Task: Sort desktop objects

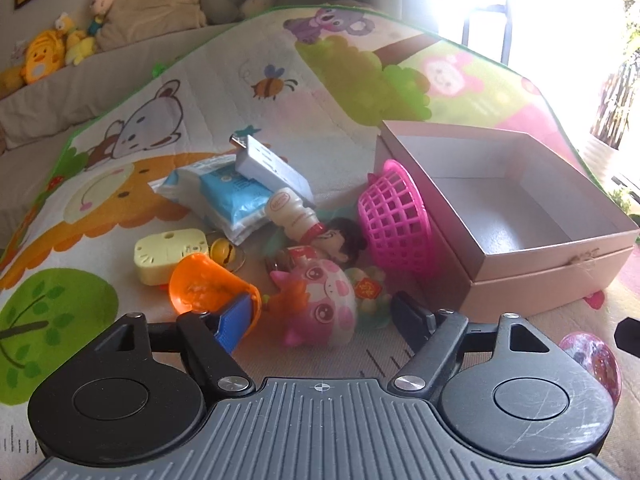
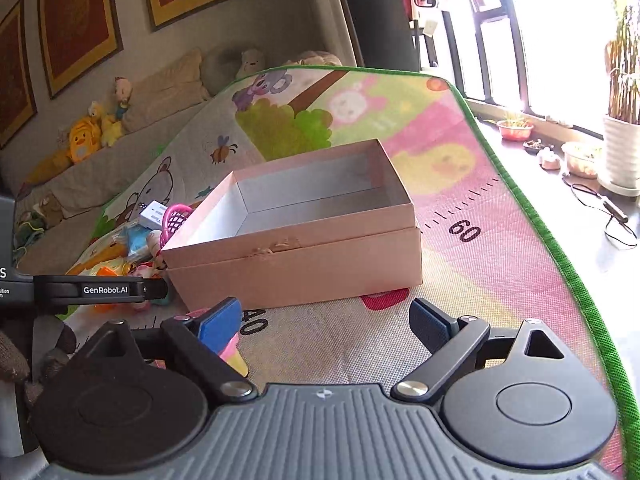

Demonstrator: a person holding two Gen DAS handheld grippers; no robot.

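The play mat [image 2: 460,184] covers the counter. The pink box [image 2: 296,268] sits open on the mat, interior bare. A toy pile lies just left of the box: the pink basket [image 1: 394,220] leans against the box wall; the blue tissue pack [image 1: 228,196] carries a white adapter [image 1: 268,164]; the pink pig toy [image 1: 324,300], orange cup [image 1: 204,288], yellow case [image 1: 170,254] and small bottle [image 1: 294,214] lie nearby. Left gripper [image 1: 316,316]: jaws apart, low over the pig toy. Right gripper [image 2: 326,322]: jaws apart, in front of the box, holding nothing.
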